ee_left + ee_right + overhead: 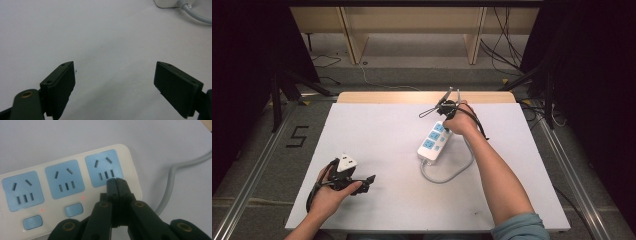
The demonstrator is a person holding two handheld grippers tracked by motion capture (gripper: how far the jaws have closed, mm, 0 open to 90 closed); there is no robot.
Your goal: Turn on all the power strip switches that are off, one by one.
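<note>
Strip (433, 142), a white three-socket power strip, lies right of centre on the white table (377, 140), directly under the right tongs (117, 180). Its long axis runs from the near left end, where the grey cord (452, 172) leaves and loops round, up toward the far right, under the right hand (460, 119). In the right gripper view the three blue sockets sit in a row, with small blue switches along the edge closest to the tongs; two of these can be seen, and tiny red lights glow beside them.

Those right tongs are fully closed with nothing between them, the paired tips pressed together and pointing down at the end socket (103, 171), at or just above its lower edge; contact cannot be told. A third switch, if there is one, would lie hidden beneath them, so a press there looks like the likely move.

Well apart, near the table's front left, the left tongs (115, 86) stand wide open and empty over bare table. The strip lies far ahead of them and to their right, so the right hand is plainly the nearer one.
</note>
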